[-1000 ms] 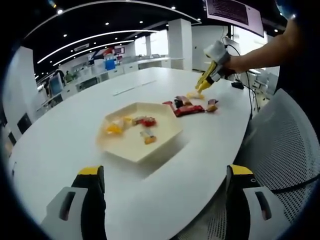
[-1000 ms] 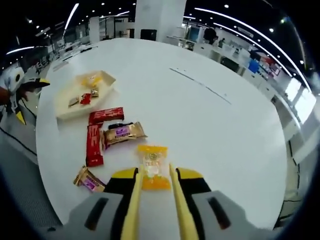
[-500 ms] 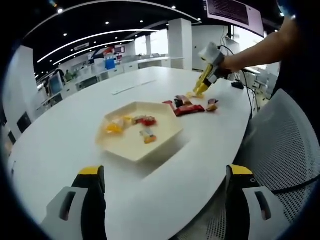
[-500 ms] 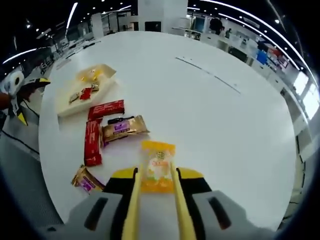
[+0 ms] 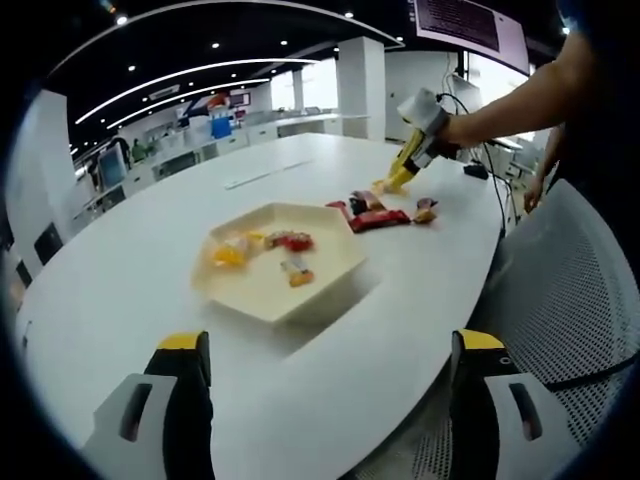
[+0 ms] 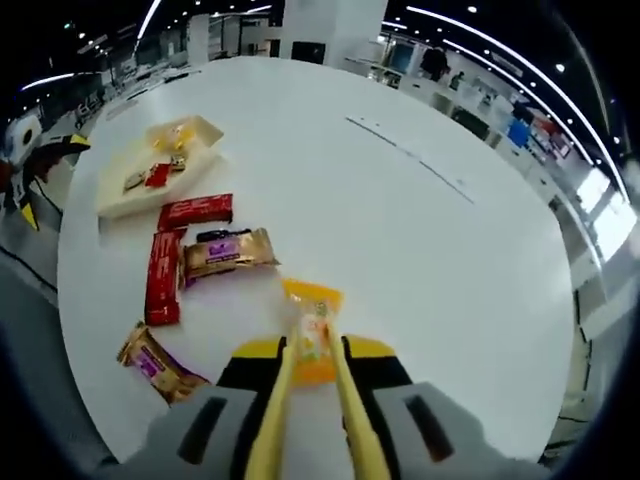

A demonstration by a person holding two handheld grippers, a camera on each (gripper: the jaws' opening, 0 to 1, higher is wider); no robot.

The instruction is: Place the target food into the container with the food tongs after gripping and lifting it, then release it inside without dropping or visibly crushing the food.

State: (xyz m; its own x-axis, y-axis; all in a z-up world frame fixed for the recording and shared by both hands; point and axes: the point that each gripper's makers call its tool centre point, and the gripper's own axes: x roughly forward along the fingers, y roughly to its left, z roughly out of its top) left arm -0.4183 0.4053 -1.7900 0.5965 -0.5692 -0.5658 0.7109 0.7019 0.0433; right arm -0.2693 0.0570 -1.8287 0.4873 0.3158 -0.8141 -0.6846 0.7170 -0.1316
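My right gripper (image 6: 312, 352) pinching yellow-orange plastic snack packet (image 6: 314, 330) in tongs, long axis forward; cream hexagonal tray (image 6: 130, 195) far ahead-left; left gripper (image 5: 325, 400) wide, empty.

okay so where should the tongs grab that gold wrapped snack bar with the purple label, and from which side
Grip the gold snack bar across its narrow width at the middle, where the filled packet is thickest, not on the flat crimped ends. Come from above with the tongs astride its short axis. A red bar lies close along one long side, so probably open only slightly wider than the packet.
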